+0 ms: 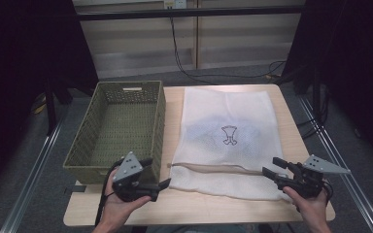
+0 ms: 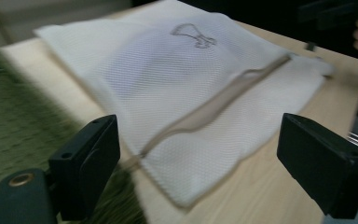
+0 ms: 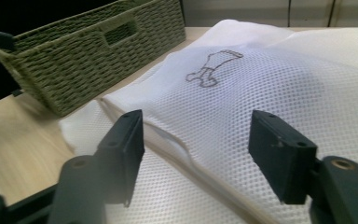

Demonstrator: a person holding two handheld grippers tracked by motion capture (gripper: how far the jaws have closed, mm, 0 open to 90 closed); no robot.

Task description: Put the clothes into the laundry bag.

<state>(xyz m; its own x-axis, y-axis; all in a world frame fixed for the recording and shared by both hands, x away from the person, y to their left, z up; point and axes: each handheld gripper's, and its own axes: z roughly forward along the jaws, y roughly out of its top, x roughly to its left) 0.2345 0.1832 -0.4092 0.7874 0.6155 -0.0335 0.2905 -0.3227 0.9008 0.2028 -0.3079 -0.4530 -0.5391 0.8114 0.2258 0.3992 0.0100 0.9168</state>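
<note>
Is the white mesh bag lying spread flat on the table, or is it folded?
Spread flat. The white mesh bag lies at full length on the table beside the green basket, its printed mark showing on top.

Light wooden table [image 1: 201, 206] runs from 6 o'clock up to 12. On it, left half: green woven rectangular basket [image 1: 118, 130], spanning approx. 8 to 11 o'clock. Right beside it, from centre to approx. 3 o'clock: white mesh laundry bag [image 1: 226, 141], flat on the tabletop, its left edge just beside the basket's right wall. Beige zip strip [image 1: 209, 167] crosses the bag's near end, w/ a small outline print [image 1: 229, 135] at bag centre, behind the zip. Left gripper [image 1: 161, 187] at 7 o'clock, just before the basket's near wall, near the bag's near-left corner. Right gripper [image 1: 272, 168] at 5 o'clock, at the bag's near-right corner. Black cable [image 1: 184, 58] on floor behind table, 12 o'clock.
</note>
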